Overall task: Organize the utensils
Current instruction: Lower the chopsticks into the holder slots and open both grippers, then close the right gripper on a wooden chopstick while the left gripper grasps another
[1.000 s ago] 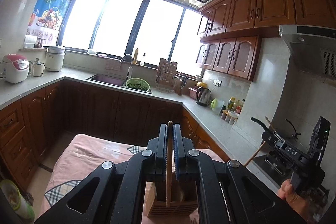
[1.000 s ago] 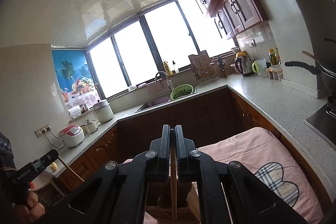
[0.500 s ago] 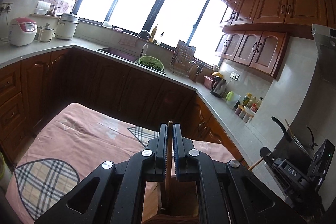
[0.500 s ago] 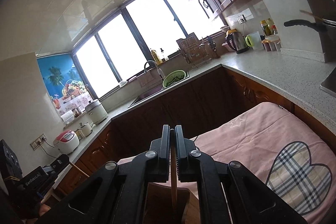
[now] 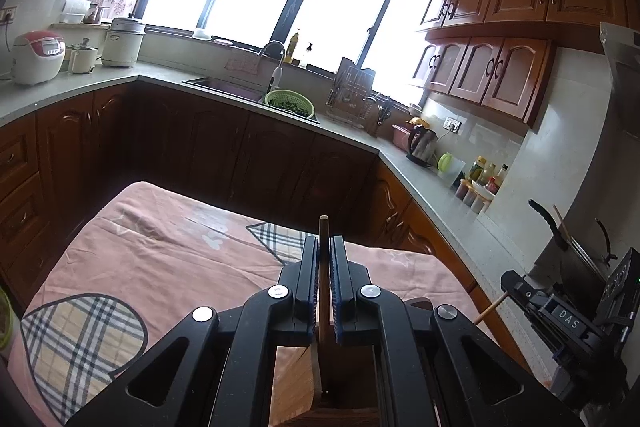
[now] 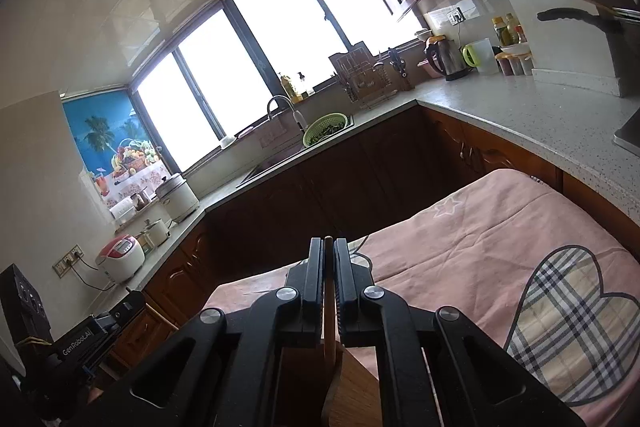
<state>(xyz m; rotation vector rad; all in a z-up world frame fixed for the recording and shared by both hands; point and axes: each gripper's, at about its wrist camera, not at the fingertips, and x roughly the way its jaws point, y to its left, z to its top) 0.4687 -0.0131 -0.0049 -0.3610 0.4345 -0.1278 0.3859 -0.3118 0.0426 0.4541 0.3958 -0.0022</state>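
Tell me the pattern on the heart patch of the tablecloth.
Plaid: dark and grey lines crossing on beige, on the heart patch of the pink tablecloth. Clearest in the right wrist view.

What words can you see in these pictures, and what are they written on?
"DAS" is on the black right gripper, seen from the left wrist camera.
"GenRobot.AI" is on the black left gripper, seen from the right wrist camera.
The sauce bottles on the counter have labels too small to read.
The rice cooker has a panel too blurred to read.
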